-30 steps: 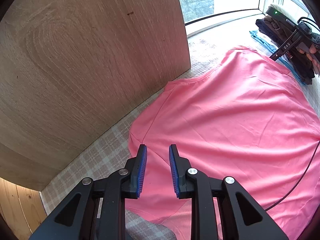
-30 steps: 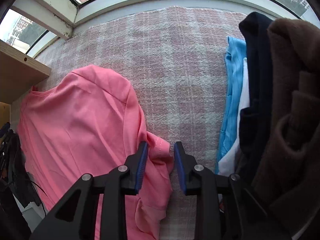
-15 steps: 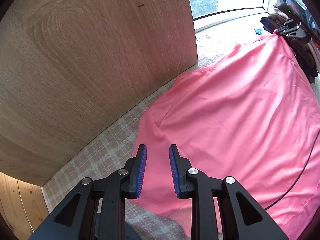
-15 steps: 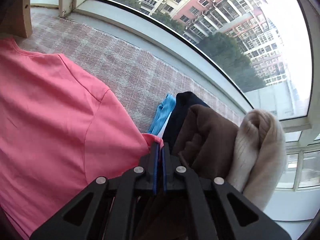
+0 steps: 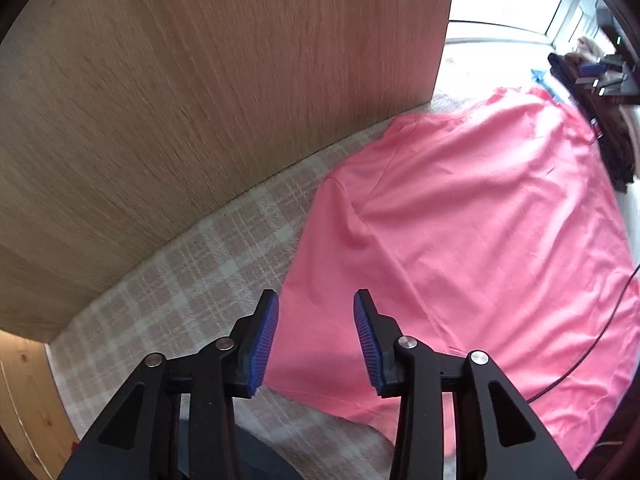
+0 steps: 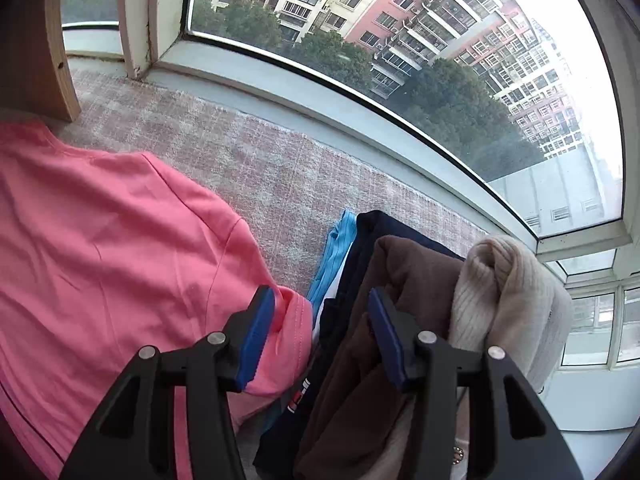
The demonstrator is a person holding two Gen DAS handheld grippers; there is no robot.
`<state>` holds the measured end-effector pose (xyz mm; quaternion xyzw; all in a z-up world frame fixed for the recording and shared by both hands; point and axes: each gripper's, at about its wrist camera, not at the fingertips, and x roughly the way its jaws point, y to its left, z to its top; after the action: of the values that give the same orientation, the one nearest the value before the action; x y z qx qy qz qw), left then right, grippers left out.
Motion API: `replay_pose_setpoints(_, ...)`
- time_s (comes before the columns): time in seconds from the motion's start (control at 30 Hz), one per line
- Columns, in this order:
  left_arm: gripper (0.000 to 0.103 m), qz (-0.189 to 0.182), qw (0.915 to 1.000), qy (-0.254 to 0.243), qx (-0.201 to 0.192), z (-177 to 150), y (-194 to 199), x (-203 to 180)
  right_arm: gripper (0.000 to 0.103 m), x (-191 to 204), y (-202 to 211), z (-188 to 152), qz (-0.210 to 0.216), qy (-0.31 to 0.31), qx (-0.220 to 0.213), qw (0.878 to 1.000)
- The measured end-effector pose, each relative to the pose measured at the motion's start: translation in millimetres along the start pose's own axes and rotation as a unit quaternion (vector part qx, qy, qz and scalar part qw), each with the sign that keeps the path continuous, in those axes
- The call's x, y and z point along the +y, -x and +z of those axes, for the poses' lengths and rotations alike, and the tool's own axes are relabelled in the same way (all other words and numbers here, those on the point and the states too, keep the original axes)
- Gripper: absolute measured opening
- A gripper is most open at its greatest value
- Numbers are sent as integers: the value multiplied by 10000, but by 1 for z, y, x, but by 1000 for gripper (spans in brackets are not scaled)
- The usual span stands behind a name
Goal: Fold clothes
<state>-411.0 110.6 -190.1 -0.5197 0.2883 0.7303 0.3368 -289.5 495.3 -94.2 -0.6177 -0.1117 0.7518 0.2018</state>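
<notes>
Folding is barely beginning: shirt (image 5: 472,232) lying flat mid-frame, left gripper (image 5: 316,336) and right gripper (image 6: 322,332) both opening, gripping nothing.

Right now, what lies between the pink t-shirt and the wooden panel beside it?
Only a bare strip of plaid blanket separates the pink t-shirt from the wooden panel; nothing rests on it. The left wrist view shows this.

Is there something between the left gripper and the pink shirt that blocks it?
Nothing visible does. The left gripper, its jaws just opened wider, is above the near left edge of the pink shirt, with nothing between them. The wooden panel stands off to the side.
</notes>
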Motion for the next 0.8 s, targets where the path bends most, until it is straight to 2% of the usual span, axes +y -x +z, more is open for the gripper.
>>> replay_pose_setpoints(0.07,41,100,9999,-72,106,2,-10,-1,49,0,8,7,54,-32,-191,9998)
replay_pose_setpoints(0.2,42,234,9994,-130,239,4,-26,-1,55,6,9,18,828,-222,-441,9953)
replay_pose_setpoints(0.27,43,251,9994,-66,221,4,-27,0,55,16,3,17,1121,-247,-385,9926)
replay_pose_setpoints(0.3,43,398,9989,-54,232,2,-26,2,55,24,-1,15,1195,-207,-324,9921)
replay_pose_setpoints(0.37,39,1039,9941,-32,306,-1,-23,8,55,47,-23,15,1207,-45,-291,9922)
replay_pose_setpoints(0.4,37,1142,9931,56,276,-5,-18,12,55,55,-27,12,1327,-5,-308,9907)
replay_pose_setpoints(0.5,40,471,9981,394,33,-22,11,16,55,76,-30,1,1942,27,-330,9804)
replay_pose_setpoints(0.57,40,193,9991,366,34,-36,24,6,55,93,-26,-10,2332,84,-307,9719)
replay_pose_setpoints(0.73,42,-193,9991,238,304,-73,28,-28,55,152,-33,-31,2372,733,-141,9686)
replay_pose_setpoints(0.77,44,-211,9989,221,342,-80,28,-34,55,159,-37,-32,2345,751,-86,9692)
replay_pose_setpoints(0.8,41,30,9992,182,361,-86,30,-38,55,162,-38,-33,2360,705,-73,9692)
